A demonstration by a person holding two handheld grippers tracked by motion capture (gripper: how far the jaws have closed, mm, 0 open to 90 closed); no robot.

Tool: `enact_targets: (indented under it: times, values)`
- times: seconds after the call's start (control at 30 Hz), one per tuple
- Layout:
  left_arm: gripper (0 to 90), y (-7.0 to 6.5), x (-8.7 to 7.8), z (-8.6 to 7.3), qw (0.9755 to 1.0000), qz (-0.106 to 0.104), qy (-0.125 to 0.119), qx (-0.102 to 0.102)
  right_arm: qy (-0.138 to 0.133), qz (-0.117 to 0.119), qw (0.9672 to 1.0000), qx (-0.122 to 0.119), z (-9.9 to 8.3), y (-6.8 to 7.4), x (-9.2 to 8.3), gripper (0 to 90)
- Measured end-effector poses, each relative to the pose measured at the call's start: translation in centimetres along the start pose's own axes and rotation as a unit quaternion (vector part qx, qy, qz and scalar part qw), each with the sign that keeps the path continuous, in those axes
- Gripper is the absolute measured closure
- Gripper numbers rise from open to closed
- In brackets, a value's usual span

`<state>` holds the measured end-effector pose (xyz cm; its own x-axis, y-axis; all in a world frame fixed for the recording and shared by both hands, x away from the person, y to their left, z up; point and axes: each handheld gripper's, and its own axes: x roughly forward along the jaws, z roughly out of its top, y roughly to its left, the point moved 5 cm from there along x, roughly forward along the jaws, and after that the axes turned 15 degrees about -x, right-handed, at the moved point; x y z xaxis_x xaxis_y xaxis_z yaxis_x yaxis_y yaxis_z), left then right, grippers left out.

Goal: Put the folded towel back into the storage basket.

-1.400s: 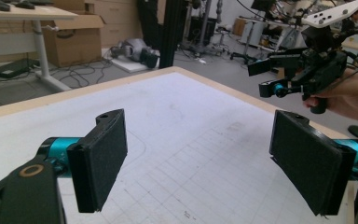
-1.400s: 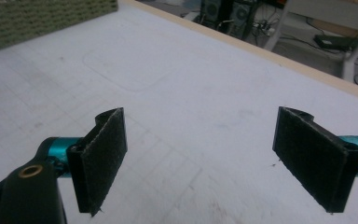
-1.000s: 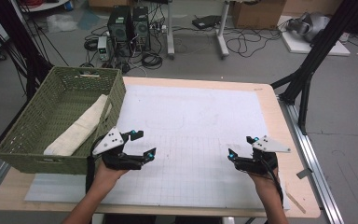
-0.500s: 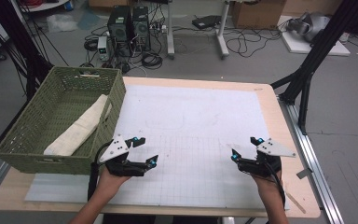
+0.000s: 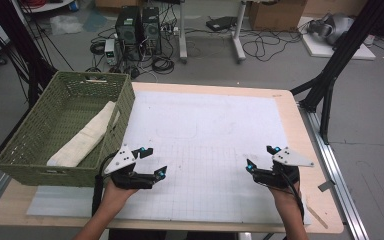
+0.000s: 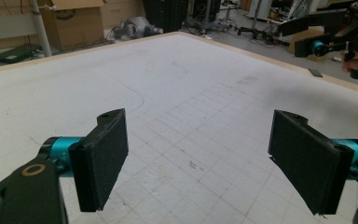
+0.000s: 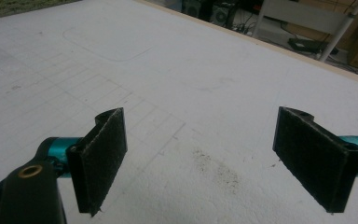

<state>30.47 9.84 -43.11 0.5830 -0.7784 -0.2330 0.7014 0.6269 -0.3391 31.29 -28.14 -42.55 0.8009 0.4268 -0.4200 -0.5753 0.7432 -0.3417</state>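
Observation:
My left gripper point(image 5: 152, 161) hovers low over the white gridded mat point(image 5: 205, 135) at the front left, just right of the green basket point(image 5: 35, 150). Its jaws stand wide apart with nothing between them, and the left gripper view shows the left gripper point(image 6: 200, 158) over bare mat. My right gripper point(image 5: 260, 157) is at the front right of the mat, also open and holding nothing; in its own view the right gripper point(image 7: 200, 158) faces bare mat. A folded cream cloth point(image 5: 87, 135) lies inside the basket.
The basket stands on the table's left side. The wooden table edge point(image 5: 325, 175) runs close to my right hand. Beyond the table are computer towers point(image 5: 137, 25), cables and black frame legs point(image 5: 335, 70). The other gripper point(image 6: 335, 37) appears far off in the left gripper view.
My left gripper has slid right and slightly nearer, away from the basket. The right gripper has shifted a little nearer. Both stay open.

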Motion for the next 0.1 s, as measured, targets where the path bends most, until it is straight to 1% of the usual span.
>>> enact_targets:
  times: [0.1]
  values:
    - [20.1, 0.12, 0.04, -0.06, 1.0000, 0.002, 0.001, -0.001, 0.002, 0.002, 1.0000, -0.005, 0.00, 0.00, 0.04, 16.2]
